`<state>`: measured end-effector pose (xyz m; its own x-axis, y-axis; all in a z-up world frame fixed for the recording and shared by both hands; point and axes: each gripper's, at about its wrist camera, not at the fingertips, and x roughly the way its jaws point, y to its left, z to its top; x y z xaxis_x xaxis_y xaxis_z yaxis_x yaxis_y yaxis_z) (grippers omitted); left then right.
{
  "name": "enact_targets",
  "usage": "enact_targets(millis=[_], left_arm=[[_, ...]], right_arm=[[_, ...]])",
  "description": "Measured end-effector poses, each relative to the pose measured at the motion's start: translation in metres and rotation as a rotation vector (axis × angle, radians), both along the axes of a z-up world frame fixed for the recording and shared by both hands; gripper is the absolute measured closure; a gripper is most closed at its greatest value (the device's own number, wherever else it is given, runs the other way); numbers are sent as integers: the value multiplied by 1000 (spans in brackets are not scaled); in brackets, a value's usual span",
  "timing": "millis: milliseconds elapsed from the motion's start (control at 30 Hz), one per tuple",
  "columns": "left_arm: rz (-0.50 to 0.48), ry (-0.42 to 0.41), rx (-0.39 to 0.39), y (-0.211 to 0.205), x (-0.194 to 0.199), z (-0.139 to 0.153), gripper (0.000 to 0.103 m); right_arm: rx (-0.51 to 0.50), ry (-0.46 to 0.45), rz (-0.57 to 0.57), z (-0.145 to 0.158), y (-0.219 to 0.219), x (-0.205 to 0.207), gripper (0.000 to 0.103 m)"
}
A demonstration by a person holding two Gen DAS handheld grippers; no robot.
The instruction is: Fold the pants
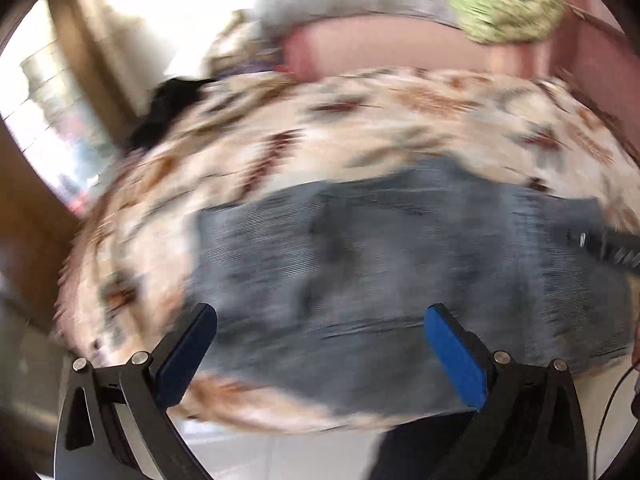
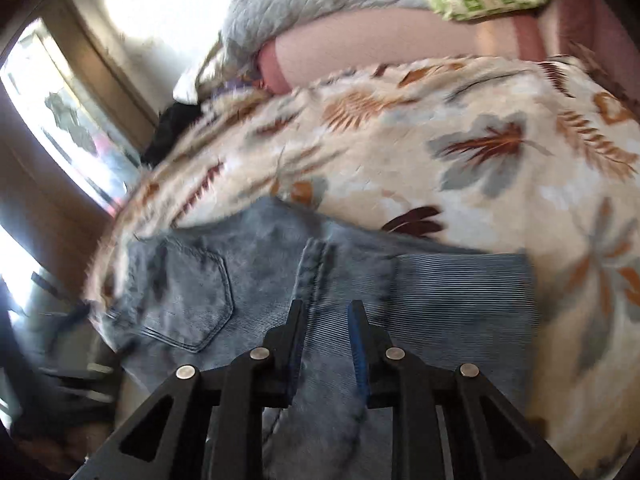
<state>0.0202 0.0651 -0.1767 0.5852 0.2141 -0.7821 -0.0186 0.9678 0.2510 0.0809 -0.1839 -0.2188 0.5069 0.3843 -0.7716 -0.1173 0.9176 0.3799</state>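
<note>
On the floral bedspread [image 2: 460, 128] my jeans [image 2: 280, 272] lie folded into a compact block near me; left gripper [image 1: 320, 316] spread wide, right gripper [image 2: 326, 310] nearly closed, apparently empty. Folding looks almost done.

Jeans [image 2: 256, 292]: faded blue-grey denim, folded into a compact stack, back pocket [image 2: 188, 300] facing up, lying flat on floral bedspread [image 2: 460, 152], near its edge.

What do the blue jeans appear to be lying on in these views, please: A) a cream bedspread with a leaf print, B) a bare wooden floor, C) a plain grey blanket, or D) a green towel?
A: the jeans rest on the cream leaf-print bedspread, which shows around them on the far side and on both flanks.
</note>
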Motion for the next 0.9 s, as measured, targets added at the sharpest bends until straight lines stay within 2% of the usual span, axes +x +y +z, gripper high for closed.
enact_targets(millis=[33,67,100,167,300,467,633,700,767,900], left_arm=[[43,-3,9,25,-8,1,0],[75,-2,17,43,-15,0,0],[109,-3,28,60,-23,0,0],[176,-4,42,95,-40,-3,0],[272,23,-4,147,-57,-14,0],[330,56,-153,175,-55,-21,0],[353,80,-365,188,-43,-24,0],[361,79,-434,192,-36,-23,0],[366,103,-511,196,-24,-27,0],[371,199,-620,193,-6,-45,0]], right_arm=[[-42,44,26,-18,13,8,78],[-75,50,22,-29,19,11,78],[-68,15,2,-26,19,7,78],[-33,42,-8,-19,17,4,78],[12,0,50,0,20,-22,78],[59,-29,95,14,25,-59,78],[9,-38,116,20,28,-83,78],[20,-30,110,19,27,-85,73],[21,-30,106,19,27,-84,55],[28,-40,105,20,27,-87,54]])
